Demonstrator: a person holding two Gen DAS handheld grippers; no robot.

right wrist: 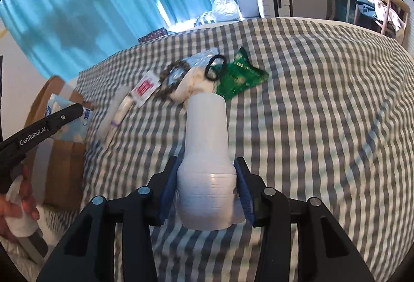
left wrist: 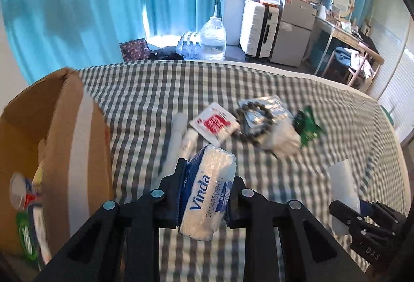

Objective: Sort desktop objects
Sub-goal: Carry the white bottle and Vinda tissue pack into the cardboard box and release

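gripping a vinda tissue pack in my left gripper, jaws closed on both its sides, held above the checked bedcover beside the cardboard box at the cover's left edge. right gripper pads clamped on a white cup stack, also off the cover. remaining bits w/ green packet clustered mid-cover.
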